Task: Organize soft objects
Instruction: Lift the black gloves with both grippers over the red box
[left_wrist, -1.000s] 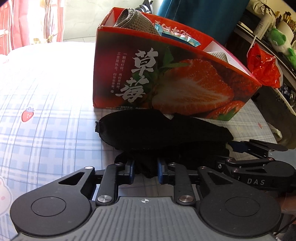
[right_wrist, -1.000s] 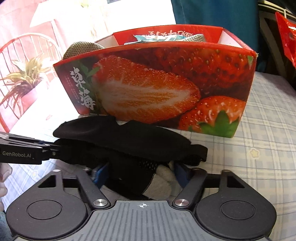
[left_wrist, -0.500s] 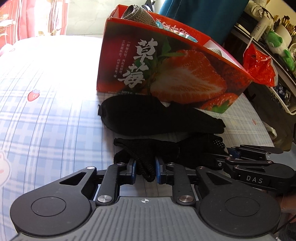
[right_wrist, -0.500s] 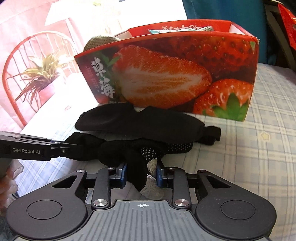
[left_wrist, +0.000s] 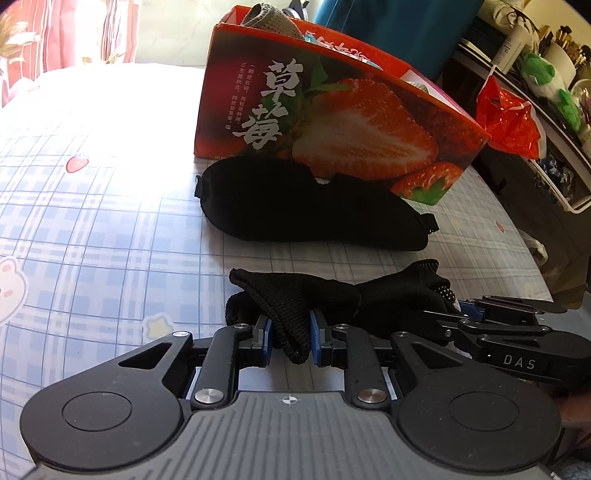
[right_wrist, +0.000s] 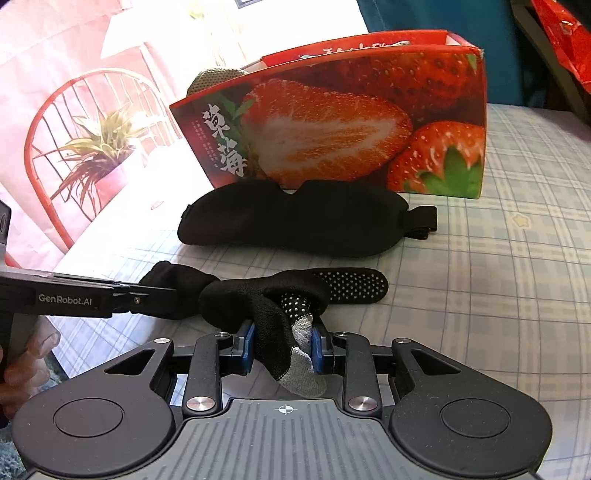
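1. Two hand-held grippers, one item btwn them: black knit grip sock w/ white rubber dots on the sole and a grey toe (right_wrist: 295, 295). Lies stretched on the bed sheet, near the box, just this side of the mask.
2. Left gripper (left_wrist: 291, 338): blue pads nearly together, pinched on the sock's ribbed cuff end. Right gripper (right_wrist: 282, 341): pads narrow, clamped on the grey toe end. Likely reason for the end-to-end hold: limp knit sags, so two grips keep it taut for folding or lifting.
3. Black padded fabric sleep mask w/ elastic strap (left_wrist: 314, 206): contoured, soft, matte; flat on the sheet, touching or just in front of the box. Untouched.
4. Red glossy cardboard box w/ strawberry print (left_wrist: 332, 122): open top, rigid walls; grey knit item pokes out at one end. Presumably the destination.
5. Pale blue plaid bed sheet w/ strawberry motifs (left_wrist: 92, 221): soft, slightly yielding base.
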